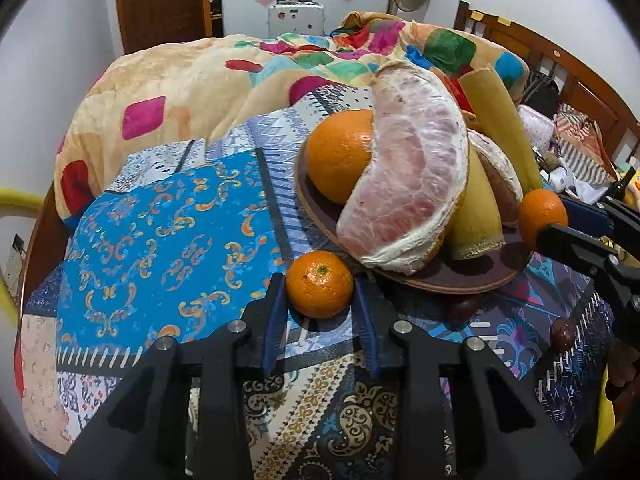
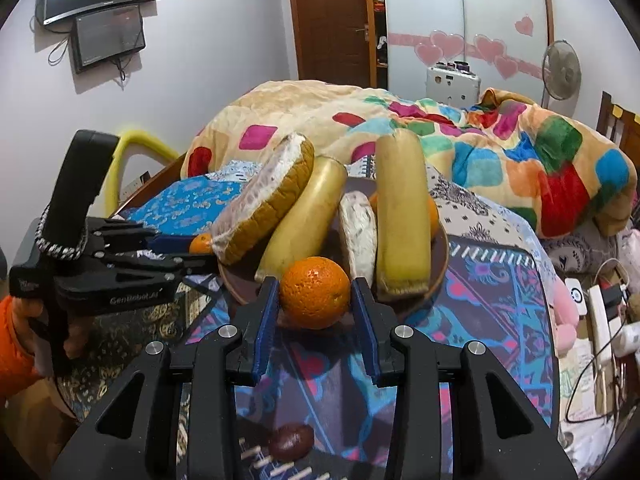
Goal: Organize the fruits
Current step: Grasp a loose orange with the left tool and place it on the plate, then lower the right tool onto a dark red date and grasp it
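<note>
A brown plate (image 1: pixel 404 282) (image 2: pixel 240 294) on the patterned bedcover holds a big peeled pomelo wedge (image 1: pixel 412 176) (image 2: pixel 264 208), a large orange (image 1: pixel 340 152), cut yellow banana pieces (image 1: pixel 476 216) (image 2: pixel 402 216) and a second pomelo piece (image 2: pixel 358 232). My left gripper (image 1: pixel 319 280) (image 2: pixel 202 248) is shut on a small orange (image 1: pixel 319 292) (image 2: pixel 199 243) that sits on the cover just in front of the plate. At the plate's right rim, my right gripper (image 2: pixel 315 282) (image 1: pixel 554 218) is shut on another small orange (image 2: pixel 314 300) (image 1: pixel 538 212).
Small dark brown fruits lie on the cover near the plate (image 2: pixel 290 442) (image 1: pixel 562 334). A bunched colourful blanket (image 1: pixel 224 80) (image 2: pixel 500 148) lies behind. A wooden headboard (image 1: pixel 560 64) and a power strip with cables (image 2: pixel 600 320) are at the right. A hand in an orange sleeve (image 2: pixel 16 340) holds the left gripper.
</note>
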Demonstrator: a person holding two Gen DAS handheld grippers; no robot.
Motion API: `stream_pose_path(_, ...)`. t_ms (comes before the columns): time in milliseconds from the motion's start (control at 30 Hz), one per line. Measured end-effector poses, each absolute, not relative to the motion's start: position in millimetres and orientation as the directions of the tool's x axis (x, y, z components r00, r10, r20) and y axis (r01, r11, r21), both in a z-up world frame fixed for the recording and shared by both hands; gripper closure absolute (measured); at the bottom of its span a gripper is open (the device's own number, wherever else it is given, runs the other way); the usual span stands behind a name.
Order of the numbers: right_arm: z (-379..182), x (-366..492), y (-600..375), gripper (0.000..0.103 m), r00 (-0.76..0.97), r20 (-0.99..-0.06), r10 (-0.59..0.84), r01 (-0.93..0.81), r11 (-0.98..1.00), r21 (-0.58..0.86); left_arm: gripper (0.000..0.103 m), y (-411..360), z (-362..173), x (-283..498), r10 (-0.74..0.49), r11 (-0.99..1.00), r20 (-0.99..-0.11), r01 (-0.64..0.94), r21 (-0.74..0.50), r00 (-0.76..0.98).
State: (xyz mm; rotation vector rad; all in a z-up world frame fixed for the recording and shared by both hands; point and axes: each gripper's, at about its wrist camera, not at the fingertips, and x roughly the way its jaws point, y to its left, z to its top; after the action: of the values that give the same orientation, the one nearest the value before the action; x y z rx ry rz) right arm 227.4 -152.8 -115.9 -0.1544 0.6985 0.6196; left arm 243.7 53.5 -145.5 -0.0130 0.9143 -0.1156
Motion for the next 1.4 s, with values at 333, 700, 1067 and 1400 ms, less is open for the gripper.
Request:
stream_pose_path(333,-127,236,-149,0.069,0.575,-0.678,0.458,-0.572,0.818,0.068,0.07,48,-133,213,-0.115,0.991,-0.752,0.129,-0.04,0.649)
stream_pose_path(700,-119,233,-157,0.061,0.589,-0.658,0.47,-0.572,0.817,0.072,0.07,12,-114,211,-0.2,0.973,-0.724,0.223,-0.066,0.66)
stream_pose_path(1067,-120,223,-178,0.06,0.591,-0.653,0.473,-0.569,0.819,0.078,0.07,-9,-121,230,-0.184,0.976,-0.73,0.211,-0.056,0.658)
stream_pose_path(1400,-127,219,-186,0.06,0.574,-0.658,0.487,-0.575,0.812,0.099,0.07,-10,-126,237,-0.163,0.982,-0.741,0.176,-0.062,0.651)
